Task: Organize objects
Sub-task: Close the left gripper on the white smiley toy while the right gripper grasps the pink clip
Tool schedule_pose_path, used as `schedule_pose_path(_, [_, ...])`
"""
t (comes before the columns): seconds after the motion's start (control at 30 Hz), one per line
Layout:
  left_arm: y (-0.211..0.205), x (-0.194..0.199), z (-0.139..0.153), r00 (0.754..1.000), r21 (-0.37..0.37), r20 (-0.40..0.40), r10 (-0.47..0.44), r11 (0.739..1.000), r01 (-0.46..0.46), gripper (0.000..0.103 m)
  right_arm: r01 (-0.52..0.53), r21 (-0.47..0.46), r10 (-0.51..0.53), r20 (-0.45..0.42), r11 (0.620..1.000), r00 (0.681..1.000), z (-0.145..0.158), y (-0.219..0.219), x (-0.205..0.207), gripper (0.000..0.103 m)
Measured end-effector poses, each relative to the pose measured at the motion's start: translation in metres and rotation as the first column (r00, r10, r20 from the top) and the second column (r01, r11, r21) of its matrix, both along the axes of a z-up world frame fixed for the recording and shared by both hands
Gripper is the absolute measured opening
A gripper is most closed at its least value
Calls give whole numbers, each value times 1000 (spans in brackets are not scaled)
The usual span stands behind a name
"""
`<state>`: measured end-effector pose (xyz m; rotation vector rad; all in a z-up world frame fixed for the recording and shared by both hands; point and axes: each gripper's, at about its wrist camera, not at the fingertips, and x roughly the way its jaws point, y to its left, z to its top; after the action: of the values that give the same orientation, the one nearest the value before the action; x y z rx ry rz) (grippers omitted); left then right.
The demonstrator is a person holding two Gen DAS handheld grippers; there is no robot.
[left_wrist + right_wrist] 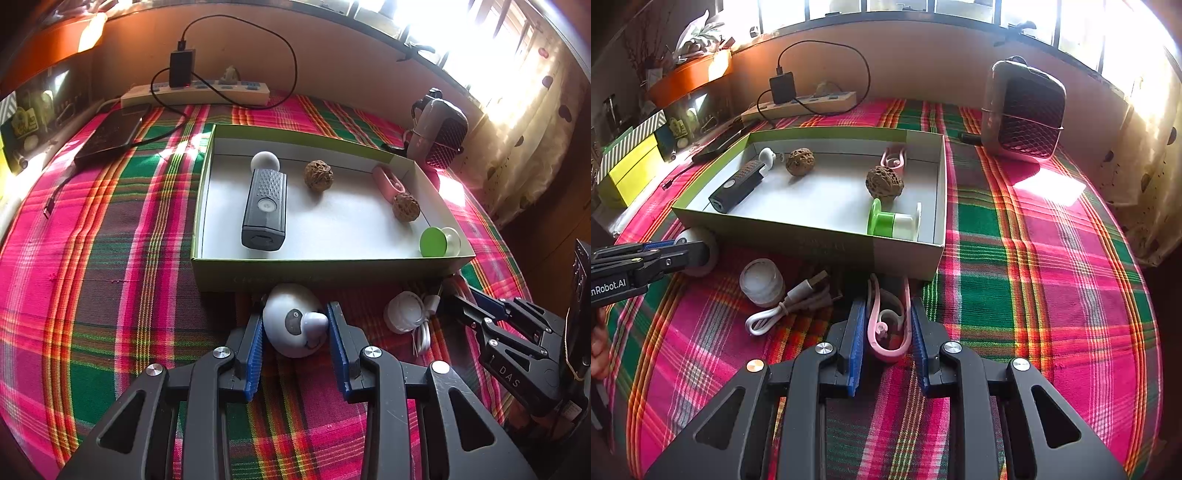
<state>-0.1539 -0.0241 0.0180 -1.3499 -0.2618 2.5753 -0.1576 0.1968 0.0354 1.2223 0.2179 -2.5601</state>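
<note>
Bracketing the white egg-shaped gadget (295,325), the left gripper (295,325) has its blue pads on both flanks, pinching it on the plaid cloth (110,277); the green box (325,271) lies dead ahead, just beyond the fingertips. Over to the right wrist view: the right gripper (888,321) clamps a pink clip (888,321), long axis running along the fingers; box wall (905,254) straight in front.

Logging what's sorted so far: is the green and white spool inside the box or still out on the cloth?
Inside. The spool lies on its side on the white floor of the box, in the near corner by the box's wall.
</note>
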Motion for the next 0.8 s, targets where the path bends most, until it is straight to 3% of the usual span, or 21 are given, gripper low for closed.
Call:
schedule_pose_path(0.4, [5, 8, 7, 999, -50, -41, -16, 999, 14, 30, 11, 6, -11, -11, 1000, 1000, 3, 2, 3, 24])
schedule_pose_path(0.8, [11, 26, 30, 994, -73, -107, -34, 997, 26, 30, 3, -20, -5, -65, 1000, 998, 28, 1, 14, 24])
